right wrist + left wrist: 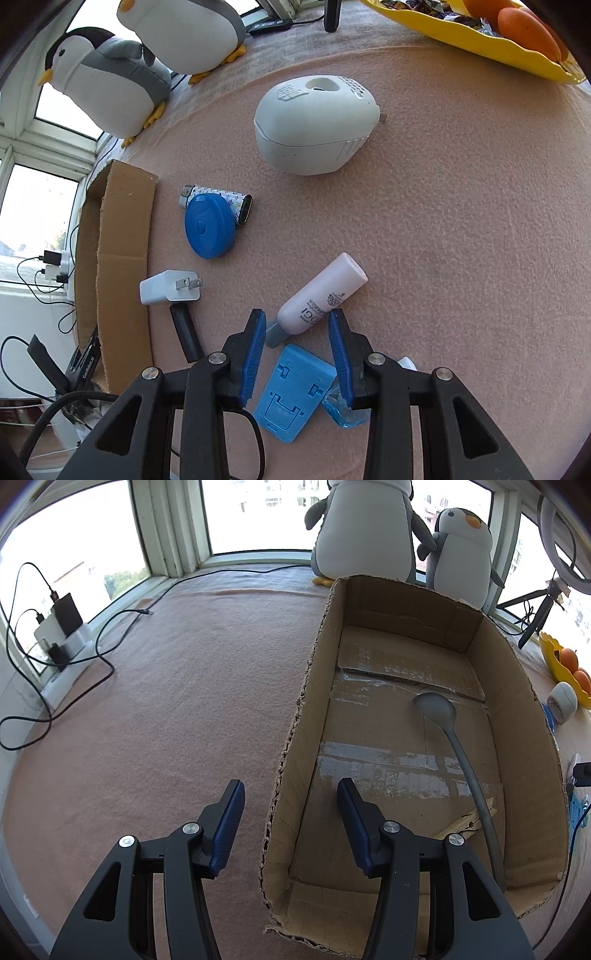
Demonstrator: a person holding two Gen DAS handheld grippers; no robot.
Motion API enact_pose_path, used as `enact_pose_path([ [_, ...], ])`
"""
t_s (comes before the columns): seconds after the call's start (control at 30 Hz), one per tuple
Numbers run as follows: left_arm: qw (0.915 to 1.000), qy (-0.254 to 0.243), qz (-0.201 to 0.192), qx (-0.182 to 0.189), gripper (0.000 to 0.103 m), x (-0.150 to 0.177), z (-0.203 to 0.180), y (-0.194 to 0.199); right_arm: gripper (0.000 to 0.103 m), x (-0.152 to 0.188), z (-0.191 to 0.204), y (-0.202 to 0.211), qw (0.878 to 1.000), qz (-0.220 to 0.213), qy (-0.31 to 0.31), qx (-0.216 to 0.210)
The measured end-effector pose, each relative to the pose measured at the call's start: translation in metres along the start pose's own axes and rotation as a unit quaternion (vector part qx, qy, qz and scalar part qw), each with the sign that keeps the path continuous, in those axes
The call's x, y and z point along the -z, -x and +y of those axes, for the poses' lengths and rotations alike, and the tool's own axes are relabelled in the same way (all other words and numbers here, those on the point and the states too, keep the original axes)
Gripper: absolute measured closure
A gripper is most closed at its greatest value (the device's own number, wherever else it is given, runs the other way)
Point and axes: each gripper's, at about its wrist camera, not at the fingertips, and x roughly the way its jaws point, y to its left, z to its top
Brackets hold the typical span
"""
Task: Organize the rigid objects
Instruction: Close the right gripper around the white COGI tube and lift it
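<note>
While both grippers hang empty: right gripper (pixel 297 354) spread wide, blue bracket (pixel 291 391) right below between fingers, nothing pinched. White tube (pixel 321 293) lies just past fingertips, tilted. Bit further left, white plug adapter (pixel 168 288), then blue round case (pixel 209 226) overlapping patterned lighter (pixel 221 199). Big white dispenser (pixel 316 123) further back on pink worktop (pixel 461 240). Left gripper (pixel 291 816) also spread, straddling left wall of cardboard box (pixel 295 746). Grey spoon (pixel 458 746) and wooden clothespin (pixel 467 821) inside box. Penguin plushies (pixel 461 554) at far window.
</note>
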Motion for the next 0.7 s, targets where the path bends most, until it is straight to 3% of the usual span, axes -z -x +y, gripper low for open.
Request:
enact_pose_path([
  [0.3,1.0,-0.001,0.001,0.0,0.051,-0.001,-0.001,0.0,0.072,-0.007,0.017,-0.007,0.999,-0.01,0.022,0.026],
  [0.37,1.0,0.0,0.001,0.0,0.051,-0.001,-0.001,0.0,0.079,-0.006,0.024,-0.009,0.998,-0.013,0.039,0.043],
  [0.7,1.0,0.0,0.001,0.0,0.051,-0.001,-0.001,0.0,0.085,-0.004,0.04,-0.015,0.994,-0.031,0.078,0.066],
])
